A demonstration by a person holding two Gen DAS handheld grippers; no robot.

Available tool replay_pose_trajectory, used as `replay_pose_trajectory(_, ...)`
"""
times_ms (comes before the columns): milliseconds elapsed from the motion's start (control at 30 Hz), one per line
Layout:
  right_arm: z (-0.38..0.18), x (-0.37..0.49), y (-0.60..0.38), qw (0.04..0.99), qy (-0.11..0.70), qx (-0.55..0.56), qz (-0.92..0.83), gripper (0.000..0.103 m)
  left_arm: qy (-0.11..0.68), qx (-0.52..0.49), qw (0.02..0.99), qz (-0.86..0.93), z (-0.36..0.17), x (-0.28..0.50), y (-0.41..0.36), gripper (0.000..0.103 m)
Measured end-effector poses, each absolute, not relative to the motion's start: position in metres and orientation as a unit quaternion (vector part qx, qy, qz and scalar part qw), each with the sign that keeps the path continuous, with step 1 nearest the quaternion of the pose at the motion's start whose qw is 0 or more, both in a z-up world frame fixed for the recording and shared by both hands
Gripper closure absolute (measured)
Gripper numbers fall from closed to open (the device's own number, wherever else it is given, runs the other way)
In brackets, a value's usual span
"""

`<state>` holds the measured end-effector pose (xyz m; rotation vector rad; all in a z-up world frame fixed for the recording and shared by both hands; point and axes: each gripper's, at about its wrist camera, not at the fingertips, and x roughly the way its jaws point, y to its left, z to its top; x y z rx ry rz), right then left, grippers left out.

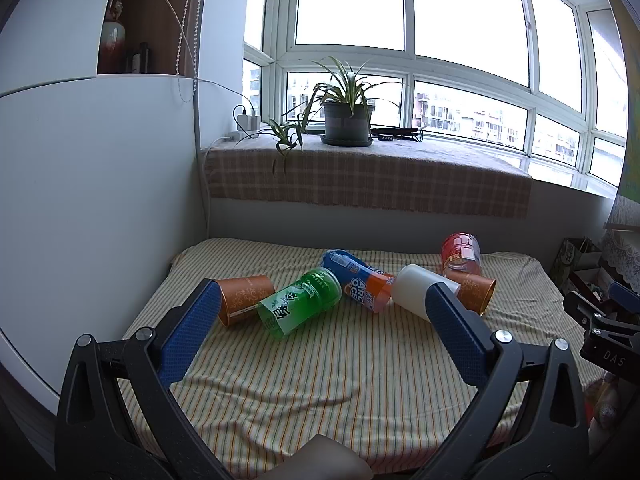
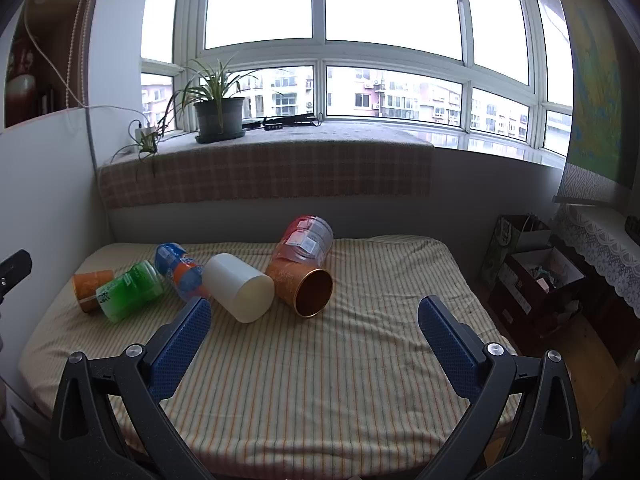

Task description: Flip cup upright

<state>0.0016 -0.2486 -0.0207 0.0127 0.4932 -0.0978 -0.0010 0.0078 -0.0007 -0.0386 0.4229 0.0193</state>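
A: What is hidden? The white cup (image 1: 414, 290) partly covers the orange cup (image 1: 474, 286) at three o'clock.

B: The label print on the red cup (image 2: 306, 238) is unreadable.

Six cups lie tipped over in front of you on the striped cloth.

From your left: a copper-orange patterned cup (image 1: 245, 298), touching a clear green plastic cup (image 1: 300, 306); a blue-and-orange printed plastic cup (image 1: 357, 280); an opaque white cup (image 2: 239, 286); a second copper-orange cup (image 2: 302, 286), its open mouth turned towards you; and behind that one a clear red plastic cup (image 2: 306, 238), resting against it.
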Motion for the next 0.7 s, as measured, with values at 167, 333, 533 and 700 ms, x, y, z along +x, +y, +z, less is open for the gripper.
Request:
replay_pose_trajectory(167, -0.0206, 0.0024, -0.2473, 0.968, 0.245, 0.006, -0.047, 0.001, 0.21, -0.019, 0.977, 0.009, -0.0007, -0.0009, 0.0078, 0.0)
replay_pose_trajectory(333, -0.0208, 0.0026, -0.2465, 0.968, 0.248, 0.006, -0.045, 0.001, 0.21, -0.02, 0.977, 0.009, -0.0006, -0.0006, 0.0081, 0.0)
replay_pose_trajectory(533, -0.0217, 0.0028, -0.2465, 0.968, 0.249, 0.008, -0.043, 0.001, 0.21, -0.02, 0.977, 0.009, -0.0015, -0.0004, 0.0085, 0.0)
replay_pose_trajectory(700, -0.0218, 0.003, -0.2456, 0.968, 0.249, 0.007, -0.042, 0.001, 0.211, -0.021, 0.977, 0.009, -0.0015, 0.0, 0.0095, 0.0)
